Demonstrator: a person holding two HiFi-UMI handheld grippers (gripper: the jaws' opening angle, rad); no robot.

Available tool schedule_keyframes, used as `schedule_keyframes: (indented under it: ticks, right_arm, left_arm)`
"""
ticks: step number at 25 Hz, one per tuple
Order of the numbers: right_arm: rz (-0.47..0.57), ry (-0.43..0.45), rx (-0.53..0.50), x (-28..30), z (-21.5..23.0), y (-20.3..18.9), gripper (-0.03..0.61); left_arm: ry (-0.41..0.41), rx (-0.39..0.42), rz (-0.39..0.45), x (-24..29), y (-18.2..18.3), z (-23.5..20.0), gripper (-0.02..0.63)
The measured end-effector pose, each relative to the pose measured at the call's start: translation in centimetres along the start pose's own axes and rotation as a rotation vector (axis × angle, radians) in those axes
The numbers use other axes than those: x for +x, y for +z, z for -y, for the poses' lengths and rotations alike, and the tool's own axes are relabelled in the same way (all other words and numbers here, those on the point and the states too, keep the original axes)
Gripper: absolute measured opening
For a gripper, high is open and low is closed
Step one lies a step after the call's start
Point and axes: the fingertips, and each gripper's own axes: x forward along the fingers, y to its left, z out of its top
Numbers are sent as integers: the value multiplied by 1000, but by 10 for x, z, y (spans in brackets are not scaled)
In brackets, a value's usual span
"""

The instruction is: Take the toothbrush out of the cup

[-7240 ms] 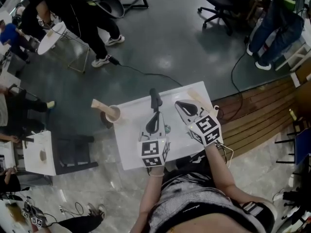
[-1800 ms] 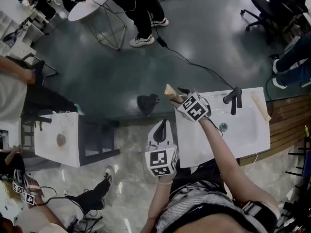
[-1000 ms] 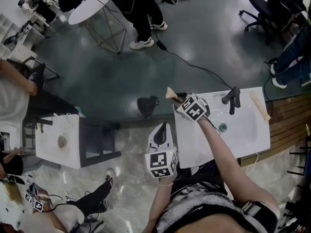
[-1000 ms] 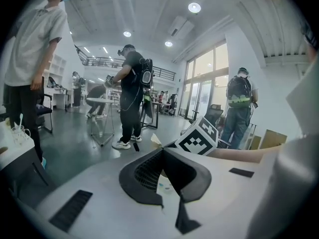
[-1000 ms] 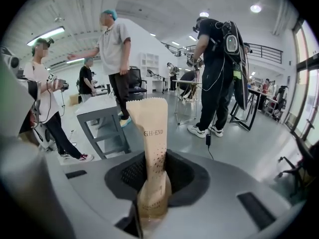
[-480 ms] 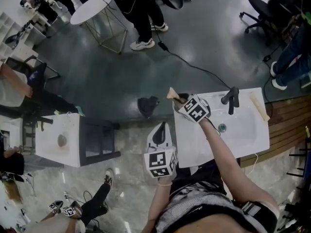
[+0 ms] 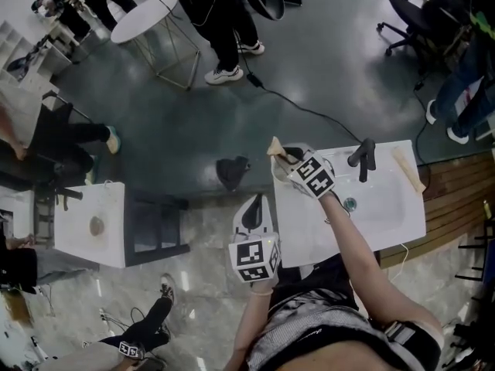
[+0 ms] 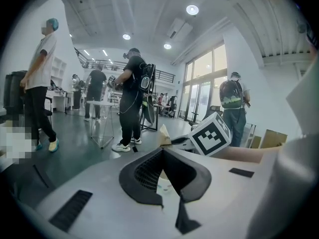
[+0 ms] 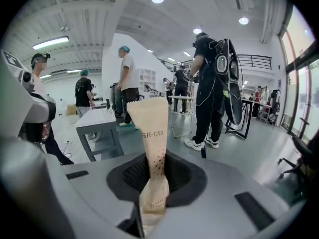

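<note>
The toothbrush (image 9: 149, 128) is in a tall tan paper wrapper and stands upright between my right gripper's (image 9: 152, 183) jaws. They are closing and pinch its lower part. In the head view the wrapper's top (image 7: 274, 147) sticks out past the right gripper (image 7: 291, 158), which hovers over the white cup (image 7: 278, 168) at the sink's far left corner. Most of the cup is hidden. My left gripper (image 7: 254, 213) hangs over the floor left of the sink, shut (image 8: 163, 171) and holding nothing.
The white sink (image 7: 379, 215) has a black faucet (image 7: 362, 154) and a wooden piece (image 7: 407, 168) at its far right. A black object (image 7: 230, 170) lies on the floor nearby. A white cabinet (image 7: 93, 222) stands left. People walk at the back.
Since the oldest frame my right gripper went from over the sink to the cup. Over the last second it has barely moved there. The left gripper holds still. People behind have walked about.
</note>
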Motion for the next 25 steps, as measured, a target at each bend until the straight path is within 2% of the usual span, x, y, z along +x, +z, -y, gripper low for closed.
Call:
schedule_keyframes:
  ticks: [6,25]
  right_arm:
    - [82,-24,-19,-15,0,23,106]
    - [222,-46,-32,-84,-13,90,104]
  left_arm:
    - [-7,8,10,-2,2,3,5]
    - [-29,35,26,-8,9,20,5]
